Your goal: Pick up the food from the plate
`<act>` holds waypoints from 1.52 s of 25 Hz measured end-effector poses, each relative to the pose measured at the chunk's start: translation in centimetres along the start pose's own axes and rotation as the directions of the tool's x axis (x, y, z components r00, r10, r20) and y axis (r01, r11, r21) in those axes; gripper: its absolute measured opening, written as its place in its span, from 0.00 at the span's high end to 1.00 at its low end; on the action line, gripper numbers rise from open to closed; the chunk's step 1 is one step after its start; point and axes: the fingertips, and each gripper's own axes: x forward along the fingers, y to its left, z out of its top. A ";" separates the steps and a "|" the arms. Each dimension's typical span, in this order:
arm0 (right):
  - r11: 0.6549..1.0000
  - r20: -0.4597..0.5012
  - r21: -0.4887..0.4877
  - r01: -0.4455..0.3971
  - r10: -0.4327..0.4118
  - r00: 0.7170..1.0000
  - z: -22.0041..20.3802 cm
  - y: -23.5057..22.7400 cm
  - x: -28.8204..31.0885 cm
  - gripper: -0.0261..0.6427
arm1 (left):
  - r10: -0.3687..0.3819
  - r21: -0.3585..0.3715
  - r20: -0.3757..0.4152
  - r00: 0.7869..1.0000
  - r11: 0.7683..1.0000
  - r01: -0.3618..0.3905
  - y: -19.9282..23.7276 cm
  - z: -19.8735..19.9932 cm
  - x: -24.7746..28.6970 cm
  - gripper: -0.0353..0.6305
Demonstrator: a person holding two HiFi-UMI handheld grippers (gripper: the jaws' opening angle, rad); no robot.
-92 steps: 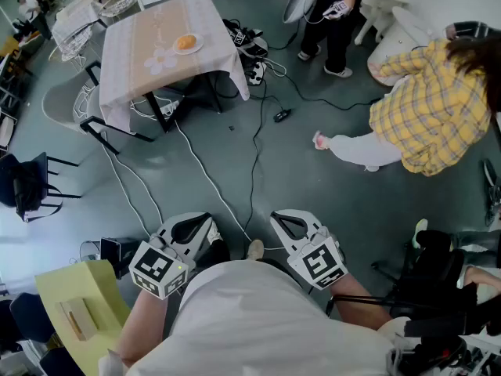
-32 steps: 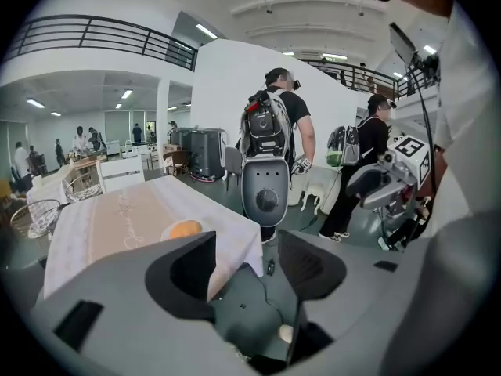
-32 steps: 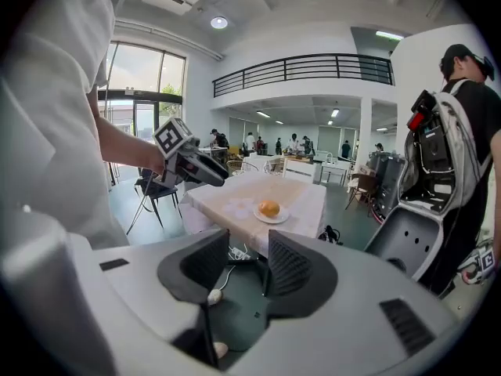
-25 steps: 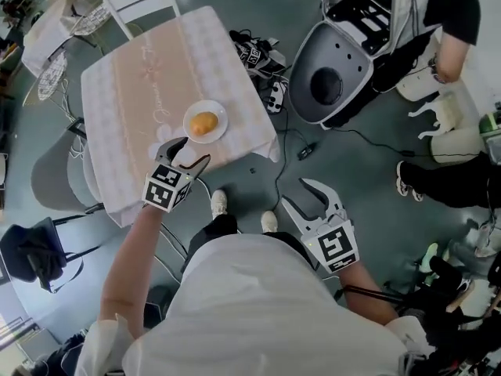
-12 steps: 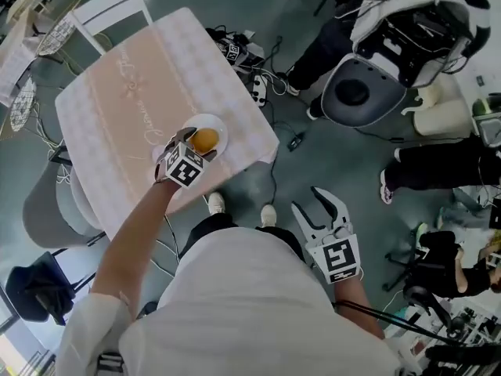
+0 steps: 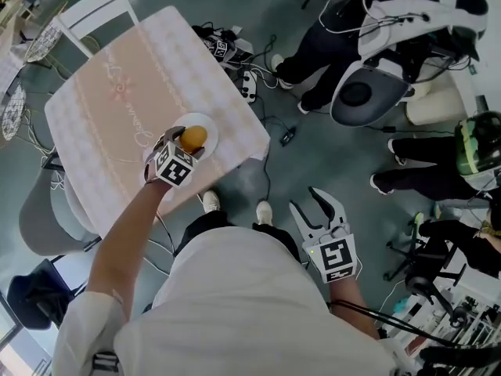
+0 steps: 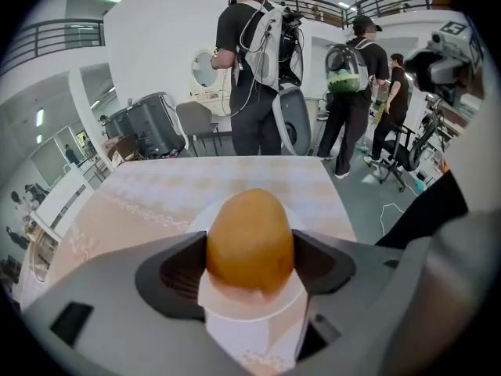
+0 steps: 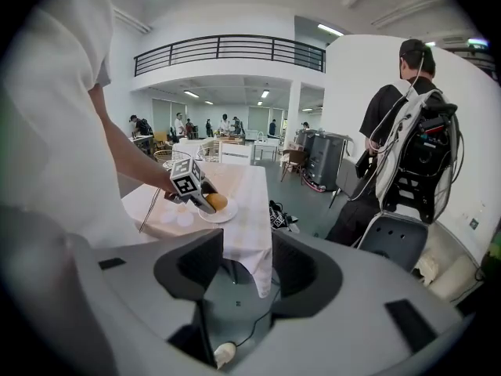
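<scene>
Golden-orange, egg-shaped food (image 7: 250, 241) lay on the small round white plate (image 6: 210, 128), and the plate stood near the front corner of the square table with the pale pink and white patterned cloth (image 6: 117, 92). In the head view the food sat a little off the middle of the plate, toward the table's inside.

My left gripper (image 7: 250, 258) was stretched out over the table edge to the plate. Its two grey jaws stood wide apart with the food between them, one dark pad just beside each side of it. The food rested on the plate; it was not lifted, and I saw no squeeze on it.

My right gripper (image 6: 307, 201) hung low beside my body, well apart from the table. Its jaws were spread and nothing was between them; through the gap I saw only the grey-green floor (image 8: 235, 304) and a thin cable.

Beyond the far side of the table, people in black clothes with backpack rigs (image 7: 257, 61) were standing.
</scene>
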 end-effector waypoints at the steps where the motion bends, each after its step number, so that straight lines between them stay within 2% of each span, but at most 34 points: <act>1: 1.000 0.005 -0.004 -0.004 0.004 1.000 0.0 -0.1 0.0 0.66 | 0.006 -0.005 0.006 1.000 1.000 -0.006 0.0 0.2 -0.4 0.42; 6: 0.999 0.041 -0.029 -0.045 0.047 0.998 0.1 -0.8 -0.7 0.66 | 0.046 -0.054 0.052 0.998 0.998 -0.043 -0.7 2.0 -3.3 0.42; 11: 0.991 0.077 -0.062 -0.115 0.120 0.990 -1.0 -1.5 -2.4 0.66 | 0.087 -0.168 0.127 0.988 0.984 -0.065 -3.3 4.3 -7.5 0.42; 15: 0.977 0.099 -0.101 -0.189 0.199 0.975 -2.1 -2.3 -3.9 0.67 | 0.139 -0.251 0.188 0.972 0.964 -0.089 -6.2 6.5 -11.2 0.42; 23: 0.910 0.125 -0.211 -0.356 0.386 0.914 -6.7 -3.6 -6.3 0.67 | 0.260 -0.338 0.273 0.926 0.927 -0.161 -18.1 10.4 -18.2 0.42; 28: 0.869 0.128 -0.260 -0.420 0.462 0.878 -6.3 -2.7 -6.4 0.68 | 0.268 -0.386 0.322 0.908 0.913 -0.132 -23.9 11.7 -22.6 0.42; 32: 0.855 0.127 -0.263 -0.447 0.489 0.863 -4.9 -1.5 -5.9 0.70 | 0.258 -0.403 0.360 0.896 0.910 -0.100 -25.9 12.3 -24.7 0.42; 38: 0.805 0.085 -0.336 -0.489 0.543 0.836 -4.0 3.4 -6.6 0.80 | 0.269 -0.407 0.423 0.865 0.909 -0.084 -27.7 11.6 -29.4 0.42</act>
